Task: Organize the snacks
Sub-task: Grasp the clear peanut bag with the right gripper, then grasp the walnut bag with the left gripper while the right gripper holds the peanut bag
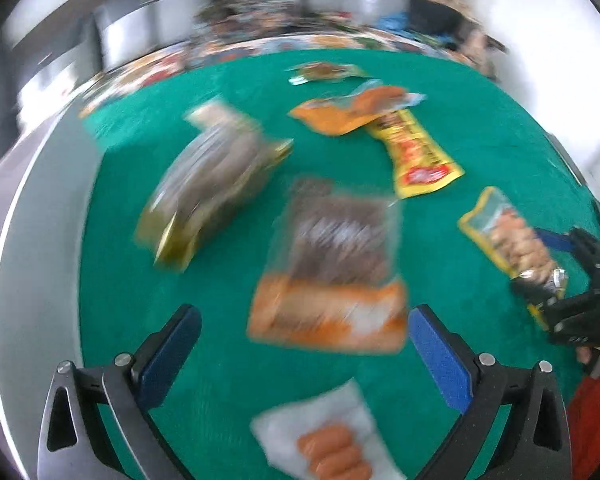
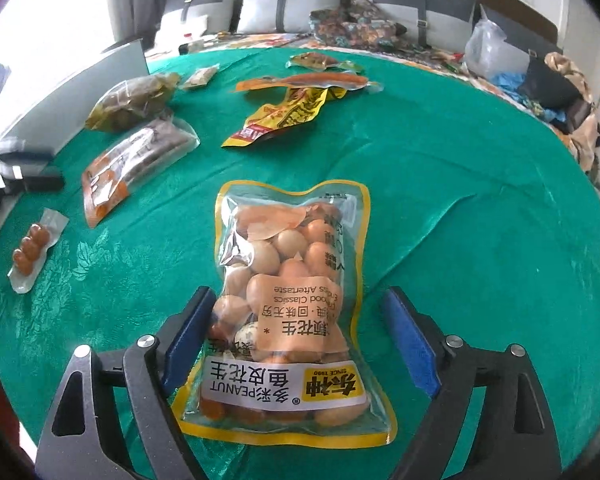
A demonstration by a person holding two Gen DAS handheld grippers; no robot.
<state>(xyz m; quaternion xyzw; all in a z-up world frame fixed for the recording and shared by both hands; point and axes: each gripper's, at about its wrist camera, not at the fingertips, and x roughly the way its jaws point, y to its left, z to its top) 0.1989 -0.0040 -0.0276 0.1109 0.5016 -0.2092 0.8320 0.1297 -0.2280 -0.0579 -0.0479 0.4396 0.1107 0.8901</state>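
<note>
Several snack packs lie on a green tablecloth (image 2: 460,208). In the right wrist view a yellow-edged peanut bag (image 2: 292,304) lies between the open fingers of my right gripper (image 2: 300,336), its left pad (image 2: 188,336) touching the bag's edge. In the blurred left wrist view my left gripper (image 1: 304,356) is open and empty above the cloth, just behind an orange-and-clear pack of dark snacks (image 1: 332,268). A small sausage pack (image 1: 324,436) lies under it. The peanut bag (image 1: 508,236) and the right gripper (image 1: 568,276) show at the right edge.
A bag of dark greenish snacks (image 2: 132,100), a yellow wrapper (image 2: 284,116), a long orange pack (image 2: 308,82), a small far pack (image 2: 320,62) and a small pale pack (image 2: 200,78) lie farther back. Grey cushions (image 2: 292,0) and clutter (image 2: 548,84) line the far edge.
</note>
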